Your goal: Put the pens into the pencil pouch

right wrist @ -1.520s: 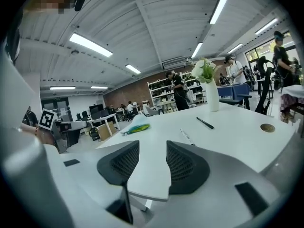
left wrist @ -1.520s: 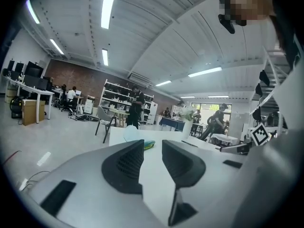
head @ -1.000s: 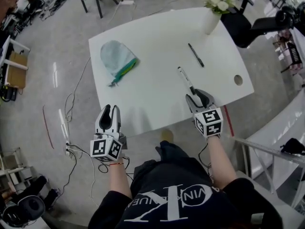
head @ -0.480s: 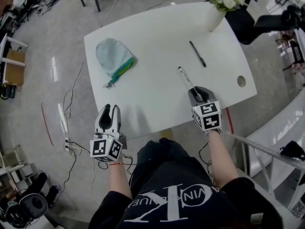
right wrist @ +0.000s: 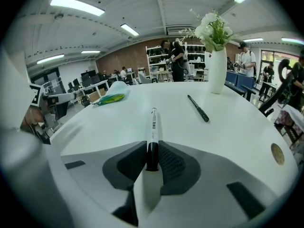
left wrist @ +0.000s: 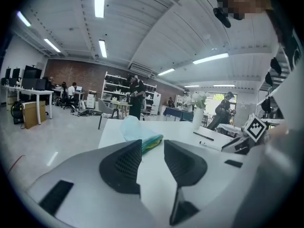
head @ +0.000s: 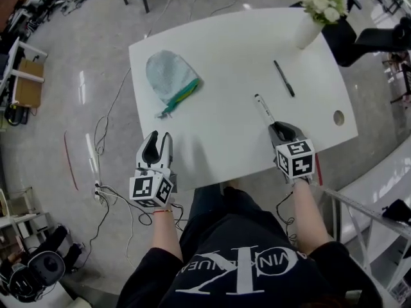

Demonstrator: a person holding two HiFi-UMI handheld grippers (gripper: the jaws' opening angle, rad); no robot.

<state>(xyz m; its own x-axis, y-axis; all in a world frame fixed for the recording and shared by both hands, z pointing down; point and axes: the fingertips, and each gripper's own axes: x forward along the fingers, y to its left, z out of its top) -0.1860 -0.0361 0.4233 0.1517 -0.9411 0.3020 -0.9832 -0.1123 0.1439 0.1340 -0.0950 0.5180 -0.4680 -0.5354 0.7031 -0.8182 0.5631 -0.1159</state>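
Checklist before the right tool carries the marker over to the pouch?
1. Right tool shut on the white marker: ok, jaws clamp its black end.
2. Marker lifted off the table: cannot tell.
3. Left tool free to steady the pouch: ok, jaws apart, nothing between them.
4. Pencil pouch mouth open: cannot tell, only a green-yellow edge shows.
5. Route to the pouch: ok, the black pen and the vase lie to the other side.
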